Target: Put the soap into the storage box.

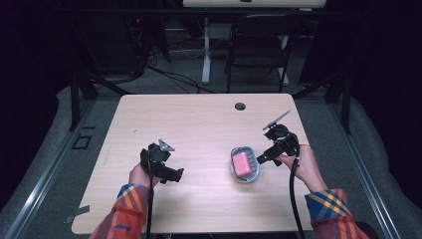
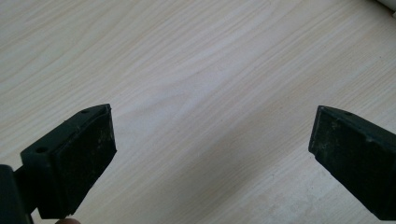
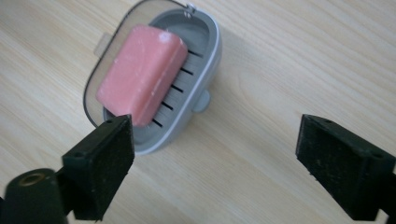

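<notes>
Wooden table [image 1: 199,119] — right gripper view: pink soap [image 3: 140,74] on slotted dish [image 3: 205,51]; both jaws wide, empty.

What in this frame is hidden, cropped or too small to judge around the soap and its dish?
- Soap dish: in the right gripper view its near end sits behind the right gripper's jaw.
- Pink soap: its underside is hidden; whether it lies flat on the slats is unclear.
- Left gripper: too small in the high view; its own view shows the jaws open.

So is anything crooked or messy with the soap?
A little. The pink soap lies tilted in the grey soap dish, one end propped up over the rim instead of flat on the slats. Nothing is spilled on the table.
</notes>
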The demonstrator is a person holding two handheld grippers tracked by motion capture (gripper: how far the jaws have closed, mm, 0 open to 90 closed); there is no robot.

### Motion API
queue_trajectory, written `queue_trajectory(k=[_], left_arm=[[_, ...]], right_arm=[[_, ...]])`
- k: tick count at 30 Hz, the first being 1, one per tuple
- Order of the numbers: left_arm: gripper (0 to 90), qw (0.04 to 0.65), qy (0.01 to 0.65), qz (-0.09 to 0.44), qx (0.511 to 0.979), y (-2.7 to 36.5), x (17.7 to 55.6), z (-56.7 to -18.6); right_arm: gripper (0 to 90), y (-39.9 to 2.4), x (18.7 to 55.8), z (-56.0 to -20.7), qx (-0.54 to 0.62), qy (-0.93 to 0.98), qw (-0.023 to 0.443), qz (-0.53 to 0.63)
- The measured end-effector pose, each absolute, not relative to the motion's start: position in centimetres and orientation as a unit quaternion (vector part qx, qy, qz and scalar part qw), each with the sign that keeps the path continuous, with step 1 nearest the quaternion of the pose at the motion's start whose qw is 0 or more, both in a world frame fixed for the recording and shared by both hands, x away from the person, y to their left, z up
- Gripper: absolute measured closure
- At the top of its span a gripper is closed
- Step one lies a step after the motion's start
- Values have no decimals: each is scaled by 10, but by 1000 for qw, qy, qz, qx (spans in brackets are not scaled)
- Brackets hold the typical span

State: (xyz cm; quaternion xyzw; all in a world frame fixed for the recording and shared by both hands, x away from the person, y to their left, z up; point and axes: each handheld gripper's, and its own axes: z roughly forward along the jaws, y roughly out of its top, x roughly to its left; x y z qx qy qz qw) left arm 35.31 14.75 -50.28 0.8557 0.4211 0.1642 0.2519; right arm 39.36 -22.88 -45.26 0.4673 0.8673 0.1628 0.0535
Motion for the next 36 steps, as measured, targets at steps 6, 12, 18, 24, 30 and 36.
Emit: queue_trajectory(k=[6, 12, 18, 24, 30, 36], left_arm=[[5, 252, 421, 165, 856, 147, 353, -503], [5, 251, 420, 165, 856, 147, 353, -503], [5, 249, 420, 166, 856, 147, 353, -503], [5, 248, 420, 166, 857, 146, 353, -504], [5, 248, 419, 166, 858, 146, 353, -504], [5, 247, 419, 167, 857, 146, 353, -504]], right_arm=[[63, -241, 389, -458, 461, 874, 52, 146], [44, -251, 384, -467, 460, 876, 47, 136], [31, -260, 379, -474, 464, 875, 45, 131], [36, -272, 372, -486, 485, 865, 48, 121], [34, -277, 367, -497, 485, 868, 39, 105], [31, -280, 362, -512, 481, 872, 30, 83]])
